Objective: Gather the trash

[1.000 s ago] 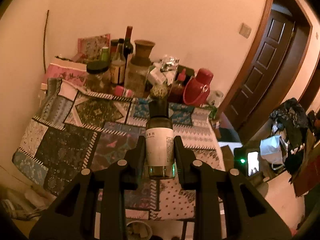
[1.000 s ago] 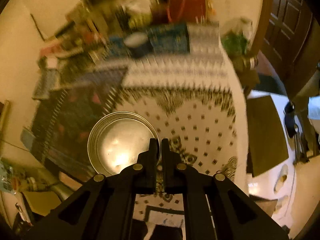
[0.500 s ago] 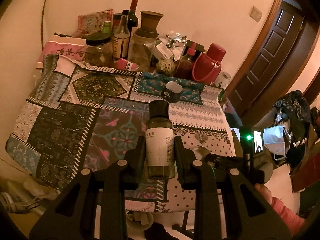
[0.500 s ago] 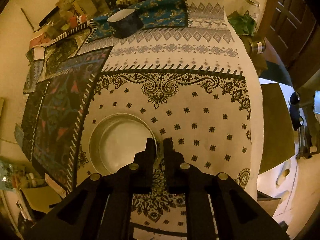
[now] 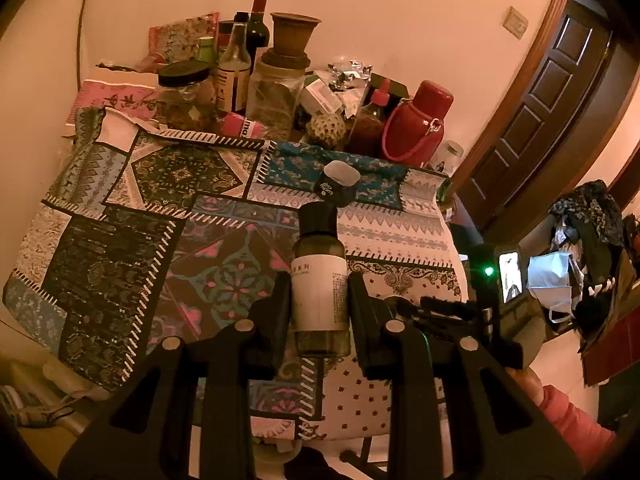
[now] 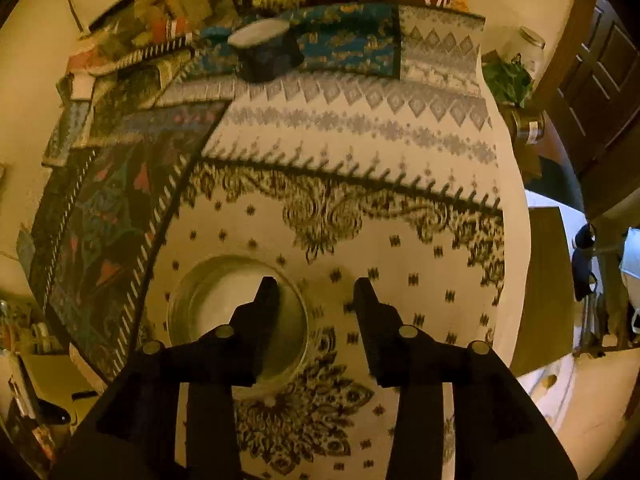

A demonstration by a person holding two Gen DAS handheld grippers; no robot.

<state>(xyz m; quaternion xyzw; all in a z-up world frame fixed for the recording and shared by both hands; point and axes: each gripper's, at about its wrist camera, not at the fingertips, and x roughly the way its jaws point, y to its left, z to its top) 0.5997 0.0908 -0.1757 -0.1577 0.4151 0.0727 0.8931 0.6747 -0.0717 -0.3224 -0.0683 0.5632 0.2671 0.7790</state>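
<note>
Between the left gripper's (image 5: 319,312) fingers, a small dark bottle (image 5: 319,280) with a pale label is clamped upright, long axis and cap toward twelve o'clock, above the patterned tablecloth (image 5: 120,248). Over the round metal tin (image 6: 224,292), the right gripper's (image 6: 316,296) jaws are opening, its left finger above the tin's interior, nothing pinched. Judging by this, the tin has been set down as the collecting vessel; next the bottle likely needs lowering into it at four o'clock.

I see a small dark bottle (image 5: 319,276), black cap, white label, upright over the patterned cloth; a round metal tin (image 6: 224,300) lies empty on it
</note>
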